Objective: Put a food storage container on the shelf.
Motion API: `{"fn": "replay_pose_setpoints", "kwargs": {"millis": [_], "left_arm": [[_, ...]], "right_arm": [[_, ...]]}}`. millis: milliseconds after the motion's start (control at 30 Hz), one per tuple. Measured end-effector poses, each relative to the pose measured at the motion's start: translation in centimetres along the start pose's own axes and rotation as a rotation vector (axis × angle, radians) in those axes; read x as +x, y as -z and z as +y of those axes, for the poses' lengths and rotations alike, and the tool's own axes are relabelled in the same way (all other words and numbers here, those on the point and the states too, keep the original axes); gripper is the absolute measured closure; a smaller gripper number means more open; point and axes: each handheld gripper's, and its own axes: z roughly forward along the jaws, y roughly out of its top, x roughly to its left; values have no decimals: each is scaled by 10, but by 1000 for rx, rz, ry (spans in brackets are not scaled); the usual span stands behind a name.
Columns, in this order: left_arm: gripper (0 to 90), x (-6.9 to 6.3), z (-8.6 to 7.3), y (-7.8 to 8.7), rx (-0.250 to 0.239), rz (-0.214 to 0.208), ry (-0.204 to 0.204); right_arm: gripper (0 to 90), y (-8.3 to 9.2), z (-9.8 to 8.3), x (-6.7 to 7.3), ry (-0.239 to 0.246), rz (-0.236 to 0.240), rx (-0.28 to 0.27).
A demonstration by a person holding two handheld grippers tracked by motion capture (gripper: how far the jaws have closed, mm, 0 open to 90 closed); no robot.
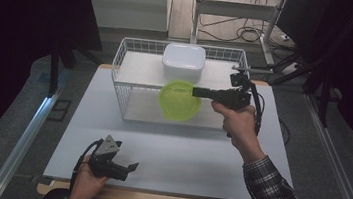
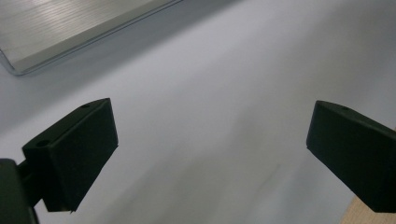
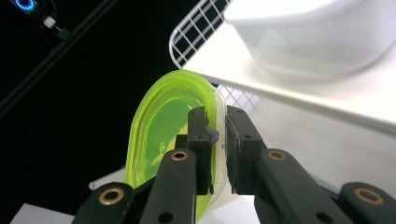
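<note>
Across the middle of the high view, a white rectangular tabletop (image 1: 168,154), its near wooden edge partly cut by the frame bottom. Upper centre, a white wire rack with two flat shelves (image 1: 132,77). On the upper shelf, a white rounded-square plastic container (image 1: 183,62), upside down or lidded, cannot tell which. Centre, just in front of the rack, a translucent lime-green round plastic lid (image 1: 178,100), held off the table, its right rim hidden behind jaws. Right of centre, the right gripper (image 1: 200,92), clamped on that rim (image 3: 217,140). Lower left, the left gripper (image 1: 128,169), low over bare tabletop, jaws wide apart around nothing (image 2: 210,154). Top left of the left gripper view, a blurred pale ridged edge, not identifiable.
</note>
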Motion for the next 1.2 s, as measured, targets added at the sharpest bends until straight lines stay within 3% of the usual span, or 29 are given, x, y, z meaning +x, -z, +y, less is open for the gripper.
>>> {"fn": "replay_pose_setpoints", "kwargs": {"millis": [567, 867, 1200], "left_arm": [[17, -1, 0, 0, -1, -7, 4], [17, -1, 0, 0, -3, -11, 4], [16, -2, 1, -1, -2, -14, -2]], "right_arm": [[815, 5, 45, 12, -9, -23, -75], [816, 1, 74, 16, -15, -70, -120], [815, -6, 97, 8, -54, -130, -176]]}}
